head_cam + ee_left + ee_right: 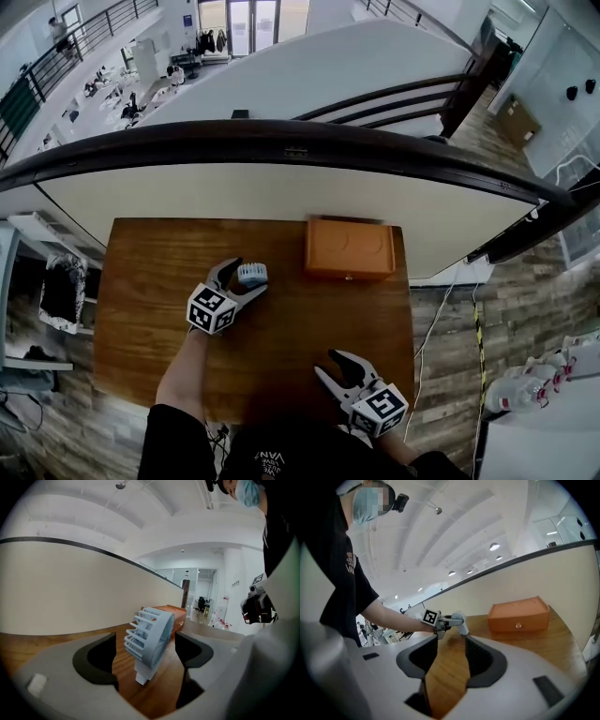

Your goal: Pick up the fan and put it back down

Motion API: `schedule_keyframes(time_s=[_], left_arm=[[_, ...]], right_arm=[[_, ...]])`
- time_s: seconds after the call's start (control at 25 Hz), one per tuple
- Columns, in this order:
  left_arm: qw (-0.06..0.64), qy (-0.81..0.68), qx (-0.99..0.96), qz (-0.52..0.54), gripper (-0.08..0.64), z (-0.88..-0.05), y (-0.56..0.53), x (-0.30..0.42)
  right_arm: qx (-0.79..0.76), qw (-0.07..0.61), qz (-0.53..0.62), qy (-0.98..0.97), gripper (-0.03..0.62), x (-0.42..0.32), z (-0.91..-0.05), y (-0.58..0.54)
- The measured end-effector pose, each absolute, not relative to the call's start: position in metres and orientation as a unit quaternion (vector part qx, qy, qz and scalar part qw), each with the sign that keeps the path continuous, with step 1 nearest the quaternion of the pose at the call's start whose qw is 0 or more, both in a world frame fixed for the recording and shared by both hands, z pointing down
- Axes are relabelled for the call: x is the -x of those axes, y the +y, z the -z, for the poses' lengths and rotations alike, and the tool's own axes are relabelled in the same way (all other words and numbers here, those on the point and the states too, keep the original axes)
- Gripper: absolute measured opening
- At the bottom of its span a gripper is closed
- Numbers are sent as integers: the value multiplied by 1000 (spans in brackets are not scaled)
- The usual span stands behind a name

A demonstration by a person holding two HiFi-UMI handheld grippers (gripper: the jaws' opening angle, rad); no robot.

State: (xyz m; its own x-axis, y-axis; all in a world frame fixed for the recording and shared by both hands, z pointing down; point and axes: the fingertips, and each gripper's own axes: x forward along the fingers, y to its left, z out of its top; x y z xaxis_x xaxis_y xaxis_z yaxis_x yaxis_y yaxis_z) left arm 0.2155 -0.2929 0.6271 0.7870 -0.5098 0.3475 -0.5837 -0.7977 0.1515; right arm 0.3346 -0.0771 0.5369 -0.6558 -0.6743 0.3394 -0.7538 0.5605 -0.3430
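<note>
A small light-blue fan [251,274] stands upright on the wooden table [150,281], left of the middle. My left gripper [246,277] is open, one jaw on each side of it. In the left gripper view the fan [150,637] rests on its white foot with a gap to each dark pad, tilted slightly, so nothing presses on it. My right gripper [328,366] hangs open over the table's near right part, with only bare wood between its jaws [451,651]. From there the left gripper [454,619] shows farther off.
An orange box [349,247] sits at the table's far edge, right of the fan. A cream curved wall with a dark rail [281,141] rises just behind the table. A white shelf unit [56,291] stands at the left, and cables [441,319] lie on the floor at the right.
</note>
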Motion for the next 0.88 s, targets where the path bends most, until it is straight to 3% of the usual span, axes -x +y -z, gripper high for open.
schedule_keyframes(time_s=[0.2,0.32,0.88], left_arm=[[110,-271,-942,-163,374,-633,-293,-221],[103,-272,-941,-176,243,-636,-292,-219],[97,-306,-932,-170,195,-606,-257,-183]], right_arm=[[-417,88,-240,-872,153,-345,-544,-78],[-425,85,-246,-867,153,-348,-546,-77],[-390,53,-254,-884,153,-317,-537,-69]])
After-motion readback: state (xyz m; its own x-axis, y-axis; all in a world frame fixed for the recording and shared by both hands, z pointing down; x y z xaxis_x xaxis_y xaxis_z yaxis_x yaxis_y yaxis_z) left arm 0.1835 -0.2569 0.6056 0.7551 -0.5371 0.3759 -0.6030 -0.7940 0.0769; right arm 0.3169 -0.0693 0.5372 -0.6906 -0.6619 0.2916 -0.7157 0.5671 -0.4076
